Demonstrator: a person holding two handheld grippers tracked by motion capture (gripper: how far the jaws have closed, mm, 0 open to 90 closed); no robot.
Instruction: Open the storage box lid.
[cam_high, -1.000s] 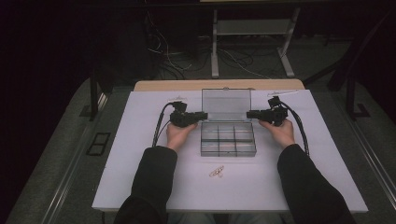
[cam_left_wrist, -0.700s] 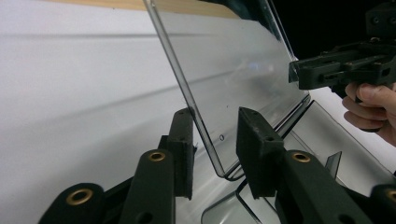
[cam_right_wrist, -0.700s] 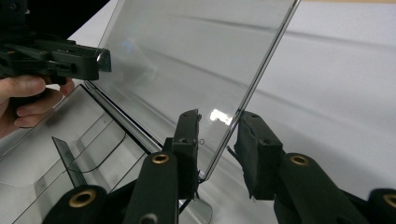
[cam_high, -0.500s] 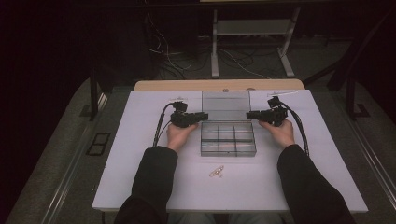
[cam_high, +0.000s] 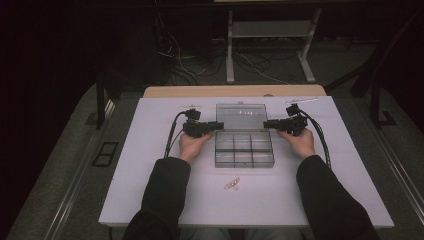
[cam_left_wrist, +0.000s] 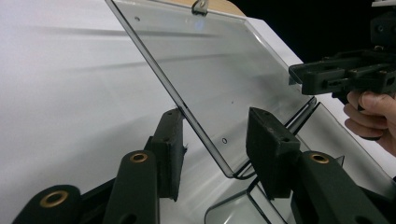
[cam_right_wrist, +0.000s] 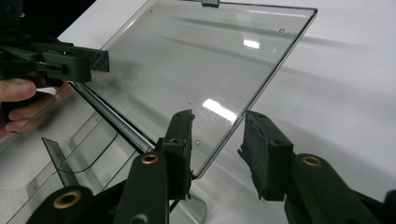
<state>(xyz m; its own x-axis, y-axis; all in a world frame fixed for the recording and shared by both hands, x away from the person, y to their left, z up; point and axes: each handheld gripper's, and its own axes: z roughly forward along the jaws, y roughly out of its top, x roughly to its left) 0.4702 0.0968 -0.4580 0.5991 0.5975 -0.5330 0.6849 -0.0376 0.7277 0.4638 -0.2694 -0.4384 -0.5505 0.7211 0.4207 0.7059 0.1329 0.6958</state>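
Note:
A clear plastic compartment box (cam_high: 244, 149) sits mid-table with its lid (cam_high: 241, 116) swung open and laid back. My left gripper (cam_high: 220, 125) is at the lid's left hinge corner and my right gripper (cam_high: 266, 123) at its right one. In the left gripper view the lid (cam_left_wrist: 224, 70) has its edge between the jaws of my left gripper (cam_left_wrist: 215, 126), which have just been opening and do not pinch it. In the right gripper view a corner of the lid (cam_right_wrist: 210, 60) lies between the jaws of my right gripper (cam_right_wrist: 220, 123), which have also been opening, with a gap at the right pad (cam_right_wrist: 261, 149).
A few small pale pieces (cam_high: 232, 184) lie on the white table top (cam_high: 150, 200) in front of the box. Cables (cam_high: 172, 135) trail from both grippers. A wooden board edge (cam_high: 230, 91) runs along the back. Dark floor and table legs lie beyond.

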